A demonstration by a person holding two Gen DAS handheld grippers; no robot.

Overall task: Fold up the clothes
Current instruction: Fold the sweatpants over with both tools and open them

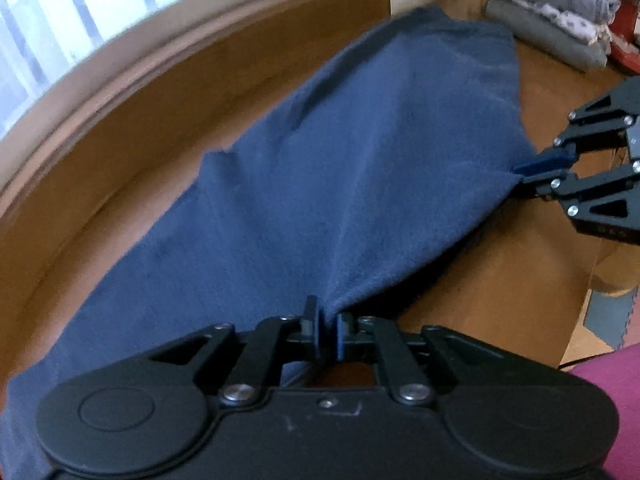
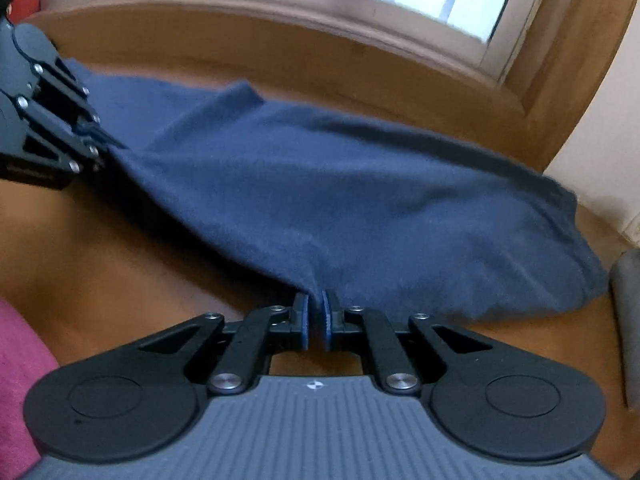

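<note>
A dark blue garment [image 1: 340, 160] lies stretched across the brown wooden table [image 1: 500, 272], its near edge lifted. My left gripper [image 1: 326, 320] is shut on the garment's near edge. My right gripper [image 1: 532, 172] shows at the right of the left wrist view, shut on another point of the same edge. In the right wrist view the right gripper [image 2: 316, 312] pinches the garment [image 2: 360, 208], and the left gripper [image 2: 100, 148] holds the cloth at the left.
A stack of folded grey and patterned clothes [image 1: 552, 20] sits at the table's far right corner. A wooden window sill [image 1: 160, 80] runs along the far edge. A maroon sleeve [image 1: 608, 380] is close to the table edge.
</note>
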